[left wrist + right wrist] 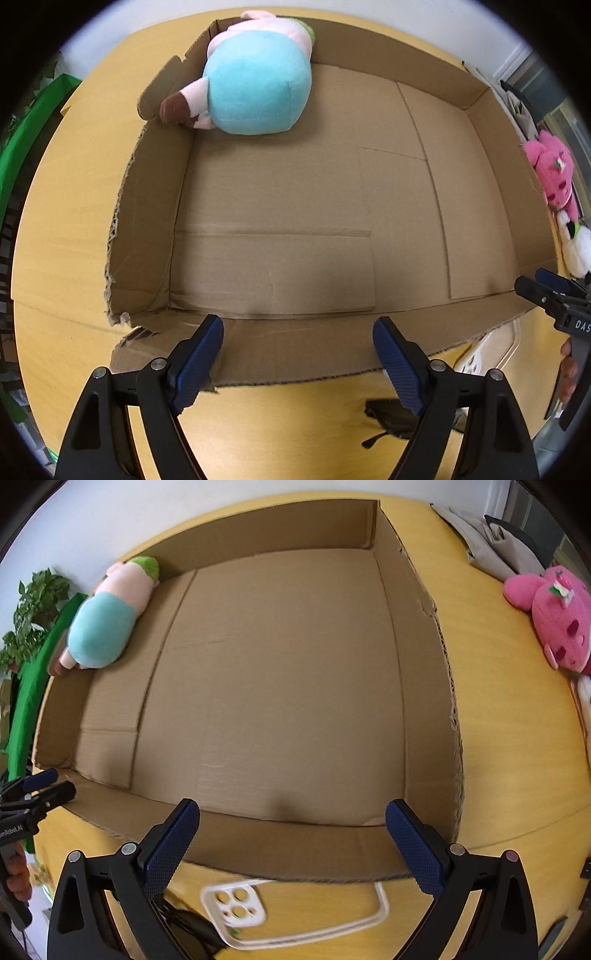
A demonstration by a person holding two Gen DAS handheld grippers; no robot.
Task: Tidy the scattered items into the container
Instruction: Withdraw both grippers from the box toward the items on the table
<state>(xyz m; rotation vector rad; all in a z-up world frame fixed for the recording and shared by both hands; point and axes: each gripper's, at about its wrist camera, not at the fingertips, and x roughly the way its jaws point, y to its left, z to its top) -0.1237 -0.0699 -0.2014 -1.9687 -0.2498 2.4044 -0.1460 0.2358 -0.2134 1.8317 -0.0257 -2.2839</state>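
Note:
A wide, shallow cardboard box [476, 258] [424, 672] lies on the yellow table. A plush doll in blue and pink [255, 92] [107, 627] lies in its far left corner. My left gripper [297, 354] is open and empty over the box's near wall. My right gripper [291, 840] is open and empty over the near wall too; it also shows at the right edge of the left wrist view [546, 288]. A clear phone case [295, 912] [487, 350] lies on the table under the right gripper. A pink strawberry plush [554, 620] [554, 170] sits right of the box.
A black pouch [395, 417] [184, 923] lies on the table [66, 240] [517, 775] near the front. A white plush [576, 243] lies below the pink one. Folded grey cloth [491, 542] sits at the far right. A green plant [33, 609] and green fabric [26, 144] stand left.

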